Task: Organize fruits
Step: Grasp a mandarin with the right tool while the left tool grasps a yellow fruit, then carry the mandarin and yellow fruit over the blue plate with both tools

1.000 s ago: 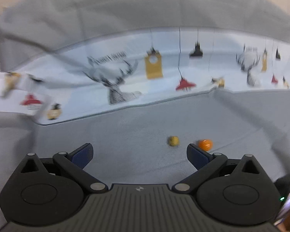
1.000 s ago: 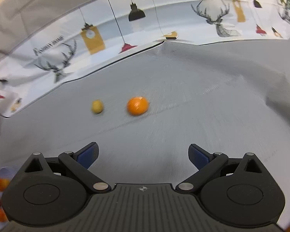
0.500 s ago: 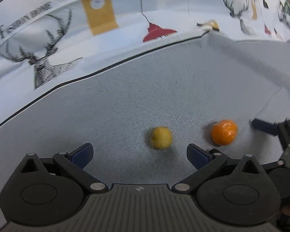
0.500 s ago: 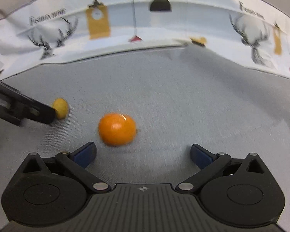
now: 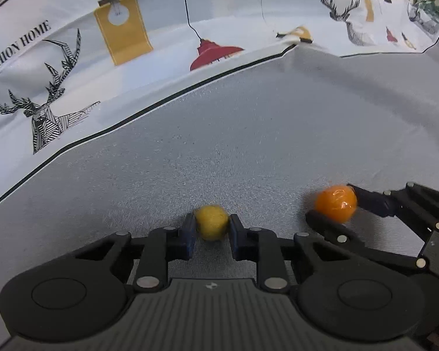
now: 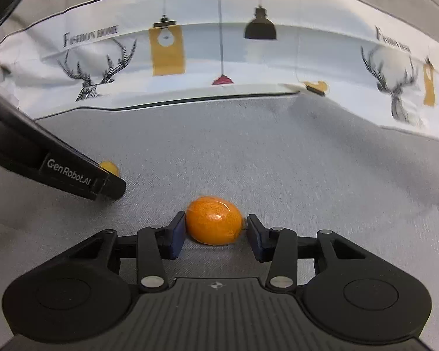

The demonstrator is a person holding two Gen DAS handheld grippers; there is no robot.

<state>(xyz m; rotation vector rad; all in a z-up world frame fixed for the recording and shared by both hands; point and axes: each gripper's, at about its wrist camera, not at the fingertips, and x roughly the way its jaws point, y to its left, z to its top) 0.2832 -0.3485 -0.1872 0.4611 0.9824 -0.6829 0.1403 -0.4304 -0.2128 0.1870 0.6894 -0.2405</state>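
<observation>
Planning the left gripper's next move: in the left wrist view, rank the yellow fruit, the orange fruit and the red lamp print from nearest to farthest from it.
1. Yellow fruit: between the left gripper fingers.
2. Orange fruit: to the right, at the right gripper.
3. Red lamp print: farthest, on the cloth at the back.

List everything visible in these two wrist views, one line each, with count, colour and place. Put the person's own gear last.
yellow fruit: 1, yellow, on the grey cloth, between the left gripper's fingers.
orange fruit: 1, orange, on the grey cloth, between the right gripper's fingers.
grey cloth: 1, grey, covers the surface under both fruits.
printed cloth: 1, white with deer, lamps and lettering, along the far edge of the grey cloth.
left gripper: 1, black with blue fingers, closed on the yellow fruit.
right gripper: 1, black with blue fingers, closing around the orange fruit; right pad contact unclear.
</observation>
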